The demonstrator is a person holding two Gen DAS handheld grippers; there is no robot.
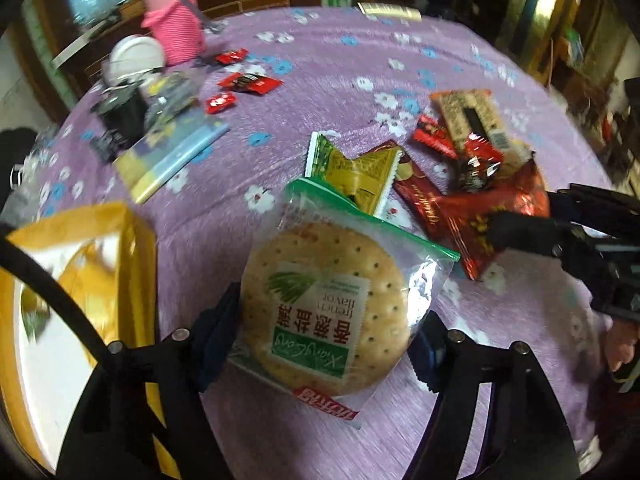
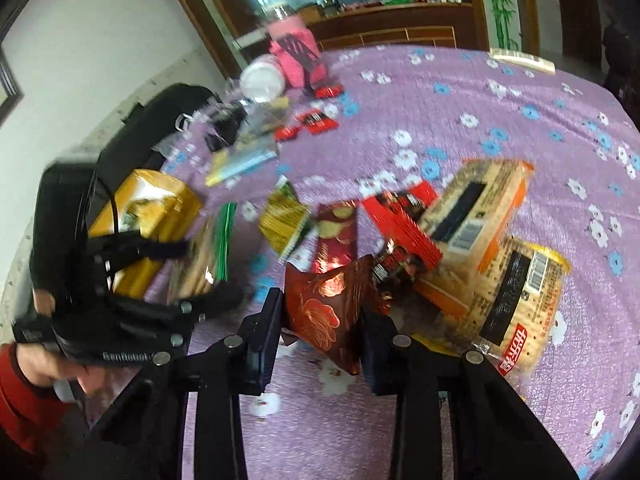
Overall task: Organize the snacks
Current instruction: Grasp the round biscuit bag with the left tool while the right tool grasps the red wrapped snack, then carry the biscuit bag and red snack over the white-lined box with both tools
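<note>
At my left gripper (image 1: 324,344), jaws clamped on the cracker packet (image 1: 320,312), the yellow box (image 1: 100,248) lies at ten o'clock, nearer this hand. My right gripper (image 2: 320,332) pinches the dark red pouch (image 2: 328,312), long axis at twelve. Only the right view shows the cracker sleeves (image 2: 516,304) on the counter (image 2: 480,120).

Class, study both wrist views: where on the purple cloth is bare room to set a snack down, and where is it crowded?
Bare: the far tablecloth beyond the cracker packs, and the near strip toward the camera. Crowded: the red and gold packets mid-table, and the clutter by the pink bag.
</note>
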